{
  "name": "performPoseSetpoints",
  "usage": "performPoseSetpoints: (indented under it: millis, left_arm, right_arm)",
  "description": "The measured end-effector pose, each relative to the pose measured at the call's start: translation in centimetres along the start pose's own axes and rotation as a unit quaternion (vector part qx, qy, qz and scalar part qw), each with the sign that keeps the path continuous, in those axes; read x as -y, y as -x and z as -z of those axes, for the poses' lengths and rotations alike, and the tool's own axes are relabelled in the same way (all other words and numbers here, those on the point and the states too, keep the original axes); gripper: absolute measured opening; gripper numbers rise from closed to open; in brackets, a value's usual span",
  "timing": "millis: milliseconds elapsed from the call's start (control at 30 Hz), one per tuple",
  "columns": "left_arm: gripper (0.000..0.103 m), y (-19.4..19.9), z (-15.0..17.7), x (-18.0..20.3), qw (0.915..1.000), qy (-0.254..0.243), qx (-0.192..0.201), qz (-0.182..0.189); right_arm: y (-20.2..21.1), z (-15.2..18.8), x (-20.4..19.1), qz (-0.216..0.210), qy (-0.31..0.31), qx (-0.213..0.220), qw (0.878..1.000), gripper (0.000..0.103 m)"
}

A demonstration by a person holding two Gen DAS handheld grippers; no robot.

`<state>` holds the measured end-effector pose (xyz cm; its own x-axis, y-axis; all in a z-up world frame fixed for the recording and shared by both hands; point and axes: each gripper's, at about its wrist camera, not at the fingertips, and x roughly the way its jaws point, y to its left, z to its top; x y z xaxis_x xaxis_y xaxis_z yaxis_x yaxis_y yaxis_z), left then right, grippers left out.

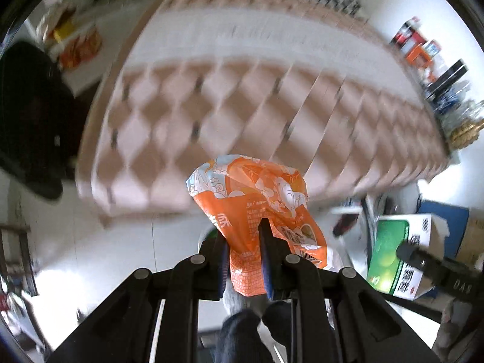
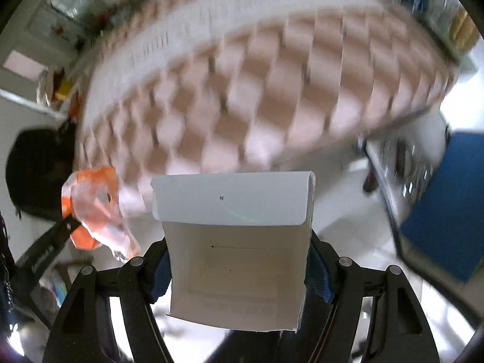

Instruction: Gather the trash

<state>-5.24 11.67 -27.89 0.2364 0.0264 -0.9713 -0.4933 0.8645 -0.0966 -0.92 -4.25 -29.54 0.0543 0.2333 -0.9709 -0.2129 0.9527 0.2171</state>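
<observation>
left hand-held gripper [image 1: 244, 260] clamps orange snack wrapper [image 1: 260, 208] | right hand-held gripper [image 2: 239, 272] spread wide, clamps white carton [image 2: 236, 251]

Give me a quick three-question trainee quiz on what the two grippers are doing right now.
1. True or false: the left gripper is shut on the orange wrapper.
2. What does the right gripper hold? A) bottle B) white box C) sock
3. Fill in: behind both held things stands a padded piece of furniture with a ____ pattern.

Key: 1 true. 2 B. 3 diamond.
</observation>
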Motion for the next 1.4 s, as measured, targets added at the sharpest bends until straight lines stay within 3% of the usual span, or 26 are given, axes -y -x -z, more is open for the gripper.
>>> performPoseSetpoints:
  millis: [200, 433, 567, 800, 867, 933, 967, 1000, 1067, 1133, 1233, 1400]
  left_arm:
    - [0.016, -9.4, 5.6, -3.0, 0.9951, 0.055, -0.082, -0.002]
    - [0.018, -22.8, 10.6, -5.2, 0.9856, 0.097, -0.137, -0.023]
    - [0.018, -29.7, 12.2, -6.3, 0.9774, 0.135, -0.163, -0.012]
    - [0.019, -37.7, 13.5, -8.1, 0.9733, 0.147, -0.176, 0.013]
    - [0.020, -38.5, 13.5, -8.9, 0.9725, 0.148, -0.180, 0.016]
    - [0.027, -39.0, 13.5, -9.3, 0.9717, 0.150, -0.181, 0.023]
    - [0.046, -38.8, 13.7, -9.9, 0.9722, 0.148, -0.180, 0.022]
    - [0.074, -38.8, 13.7, -10.0, 0.9732, 0.146, -0.176, 0.022]
    - [0.089, -38.1, 14.0, -10.9, 0.9741, 0.149, -0.169, 0.022]
    - [0.090, -37.4, 14.1, -11.3, 0.9741, 0.151, -0.167, 0.020]
    - [0.099, -35.3, 14.3, -11.5, 0.9773, 0.139, -0.160, -0.005]
    - [0.099, -29.4, 14.7, -10.3, 0.9839, 0.103, -0.133, -0.060]
  right_arm:
    - [-12.1, 4.6, 2.1, -0.005, -0.016, -0.083, 0.996, 0.076]
    - [-27.1, 7.2, 5.8, -0.013, -0.040, -0.131, 0.990, 0.076]
    - [-33.7, 7.7, 6.8, -0.024, -0.047, -0.148, 0.988, 0.076]
    - [-42.1, 8.2, 7.2, -0.029, -0.052, -0.145, 0.988, 0.077]
    - [-43.6, 8.2, 7.0, -0.033, -0.056, -0.142, 0.988, 0.077]
    - [-45.0, 8.2, 6.8, -0.046, -0.060, -0.140, 0.987, 0.081]
    - [-45.4, 8.2, 6.7, -0.048, -0.061, -0.139, 0.987, 0.082]
    - [-45.8, 8.2, 6.7, -0.051, -0.061, -0.139, 0.987, 0.085]
    - [-46.0, 8.2, 6.7, -0.058, -0.067, -0.135, 0.987, 0.100]
    - [-45.0, 8.4, 6.7, -0.060, -0.067, -0.121, 0.989, 0.103]
    - [-43.0, 8.4, 6.4, -0.054, -0.063, -0.111, 0.990, 0.103]
    - [-36.7, 8.5, 4.8, 0.016, -0.001, -0.081, 0.997, 0.103]
